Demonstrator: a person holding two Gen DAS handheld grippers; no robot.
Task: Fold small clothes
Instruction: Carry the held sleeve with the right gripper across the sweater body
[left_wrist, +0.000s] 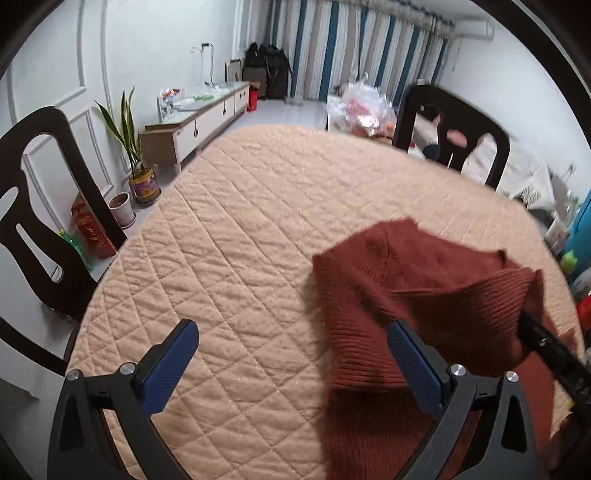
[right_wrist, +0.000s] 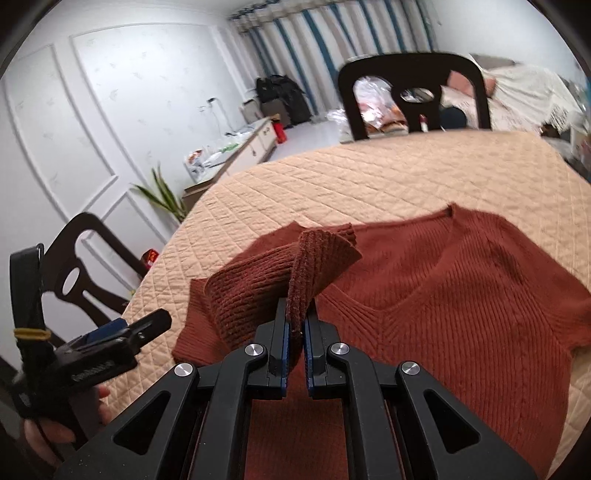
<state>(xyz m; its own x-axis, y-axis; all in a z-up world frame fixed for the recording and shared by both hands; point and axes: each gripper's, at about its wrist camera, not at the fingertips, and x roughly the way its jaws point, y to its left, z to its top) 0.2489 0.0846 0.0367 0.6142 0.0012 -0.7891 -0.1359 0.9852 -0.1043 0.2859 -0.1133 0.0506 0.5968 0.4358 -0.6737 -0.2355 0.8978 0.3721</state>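
so the right gripper (right_wrist: 295, 325) is pinched tight on the rust sweater's (right_wrist: 461, 295) ribbed sleeve cuff (right_wrist: 321, 258), lifting it over the body on the quilted table (left_wrist: 240, 221), probably to fold it inward, while the left gripper (left_wrist: 295, 365) hangs wide and empty.

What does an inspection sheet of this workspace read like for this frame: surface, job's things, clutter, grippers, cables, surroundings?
Surface: round table under a peach quilted cover, smooth and flat.
Job's things: one rust-red ribbed knit V-neck sweater lying on the cover; its sleeve cuff is lifted.
Clutter: nothing seen on the cover besides the sweater.
Grippers: right gripper shut on the sleeve cuff; left gripper open, empty, one blue pad at the sweater's edge.
Cables: a thin cable on the wall above the low white sideboard.
Surroundings: dark wooden chairs, potted plants, striped curtains, a clear plastic bag.
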